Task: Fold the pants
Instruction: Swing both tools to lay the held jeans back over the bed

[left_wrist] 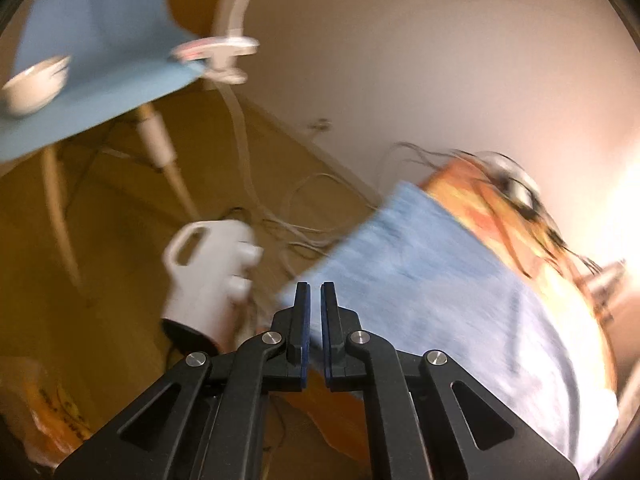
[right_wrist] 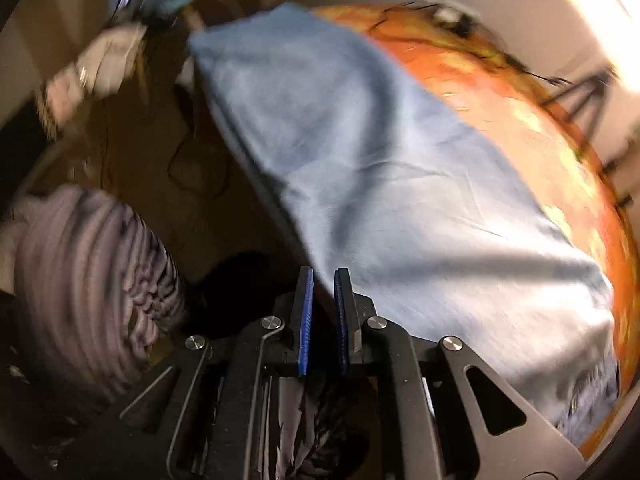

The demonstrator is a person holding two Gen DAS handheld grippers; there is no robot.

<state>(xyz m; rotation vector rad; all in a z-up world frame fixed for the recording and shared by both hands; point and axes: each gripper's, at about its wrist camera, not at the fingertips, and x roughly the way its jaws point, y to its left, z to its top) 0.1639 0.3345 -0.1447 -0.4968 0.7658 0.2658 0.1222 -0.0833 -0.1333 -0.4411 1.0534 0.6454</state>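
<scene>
Task item: we see the pants (right_wrist: 380, 152), pale blue, spread on an orange patterned surface (right_wrist: 560, 168). In the right wrist view they run as one long band from the upper left of the frame to the lower right.

Task item, left wrist view: the pants (left_wrist: 432, 280) fill the centre right; their near edge reaches down to the fingertips at lower centre.

Left gripper (left_wrist: 315, 286): the jaws are brought together to a thin slit. We see no cloth between the pads, so we read it as clenched on nothing.

Right gripper (right_wrist: 323, 274): the jaws stand nearly together, a narrow gap between the blue pads. The cloth edge passes just behind the tips; we cannot tell whether any fabric is pinched.

Key relation: the pants lie ahead and to the right of both claws. Their long axis runs diagonally away from the right gripper, which sits at the near long edge.

Nearer hand: we judge the right one nearer the near end, the left nearer the far hem.

Progress: we judge the fold still open to completion; blur hides how many layers there are.

Surroundings: a white jug (left_wrist: 208, 276) and cables lie on the floor at left centre.
</scene>
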